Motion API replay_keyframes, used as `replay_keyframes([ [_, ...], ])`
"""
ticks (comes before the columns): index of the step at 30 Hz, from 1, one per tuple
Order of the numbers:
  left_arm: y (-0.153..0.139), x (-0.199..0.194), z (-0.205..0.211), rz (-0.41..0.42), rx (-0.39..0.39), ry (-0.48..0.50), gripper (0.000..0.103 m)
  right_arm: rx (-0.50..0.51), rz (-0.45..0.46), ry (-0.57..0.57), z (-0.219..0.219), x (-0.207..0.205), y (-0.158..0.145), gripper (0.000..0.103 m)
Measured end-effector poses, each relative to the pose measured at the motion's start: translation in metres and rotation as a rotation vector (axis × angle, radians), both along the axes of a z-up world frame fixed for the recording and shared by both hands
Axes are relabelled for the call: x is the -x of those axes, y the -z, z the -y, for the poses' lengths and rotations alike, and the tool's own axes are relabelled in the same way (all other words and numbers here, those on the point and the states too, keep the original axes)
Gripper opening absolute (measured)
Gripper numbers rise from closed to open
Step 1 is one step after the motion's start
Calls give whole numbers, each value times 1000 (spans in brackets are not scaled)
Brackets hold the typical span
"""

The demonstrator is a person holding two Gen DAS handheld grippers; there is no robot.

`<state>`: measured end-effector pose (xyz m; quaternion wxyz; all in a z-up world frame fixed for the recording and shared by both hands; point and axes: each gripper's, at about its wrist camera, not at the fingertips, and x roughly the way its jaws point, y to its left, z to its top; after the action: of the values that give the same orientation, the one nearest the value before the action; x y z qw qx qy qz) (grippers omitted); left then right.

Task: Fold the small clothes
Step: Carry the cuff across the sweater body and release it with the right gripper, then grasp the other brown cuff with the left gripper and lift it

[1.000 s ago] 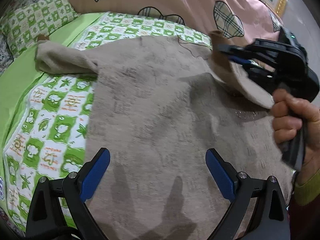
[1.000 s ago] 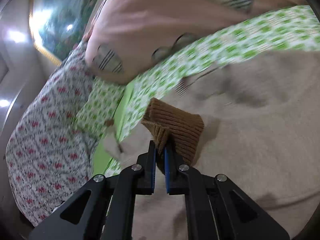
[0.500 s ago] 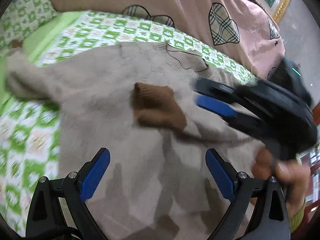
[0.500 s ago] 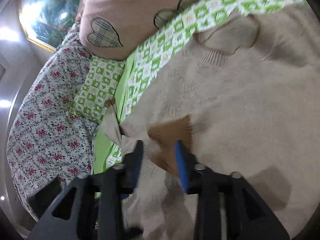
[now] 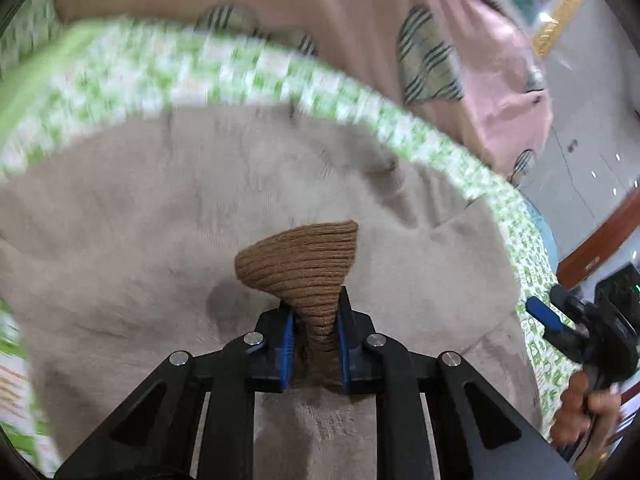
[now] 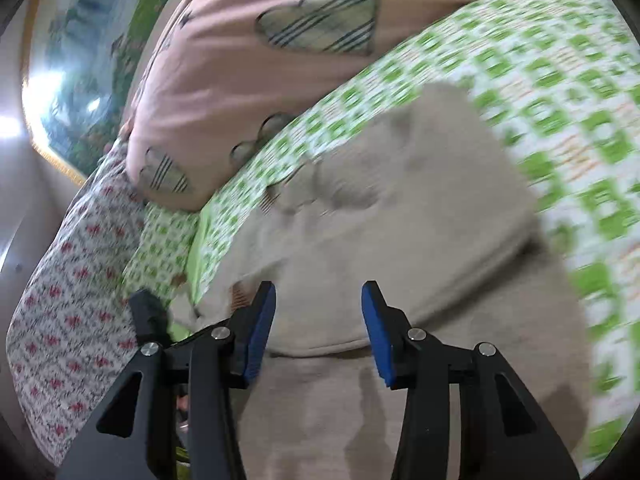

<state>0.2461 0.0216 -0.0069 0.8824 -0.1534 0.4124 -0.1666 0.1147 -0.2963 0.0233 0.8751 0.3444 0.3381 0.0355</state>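
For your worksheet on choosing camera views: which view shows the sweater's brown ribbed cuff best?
The left wrist view: the brown ribbed cuff sits centred and sharp, pinched in the left gripper. The right wrist view shows only a blurred sliver of ribbing by the gripper's left finger.

I'm in a home bedroom: a bed point(image 6: 560, 80) with green-checked sheet, pink heart-patterned quilt point(image 5: 360, 20), floral pillow point(image 6: 60, 300), framed painting point(image 6: 72, 60).
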Motion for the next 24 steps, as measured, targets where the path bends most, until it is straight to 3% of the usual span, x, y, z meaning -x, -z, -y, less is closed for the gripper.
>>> replay_keyframes([
  [1,-10,7,-5,46,-23,-16,16,23,-3,18,8,3,-3,48],
  [3,-11,10,-17,59,-53,-42,16,76,-14,67,27,6,-7,51],
  [6,2,5,-33,4,-55,-75,16,121,-38,119,50,-4,-7,53],
  [15,14,3,-34,-21,-60,-99,17,254,-216,56,67,-87,32,53],
  [16,15,3,-33,-21,-69,-96,17,271,-246,31,65,-94,39,48],
  [18,15,3,-31,-16,-83,-87,17,319,-243,-11,62,-100,41,11],
  [22,26,1,-28,-35,-103,-76,19,302,-240,32,76,-88,37,12],
  [23,33,-1,-27,-61,-121,-76,20,313,-268,27,76,-89,40,17],
  [24,36,-2,-27,-71,-123,-74,21,332,-269,33,76,-88,37,29],
])
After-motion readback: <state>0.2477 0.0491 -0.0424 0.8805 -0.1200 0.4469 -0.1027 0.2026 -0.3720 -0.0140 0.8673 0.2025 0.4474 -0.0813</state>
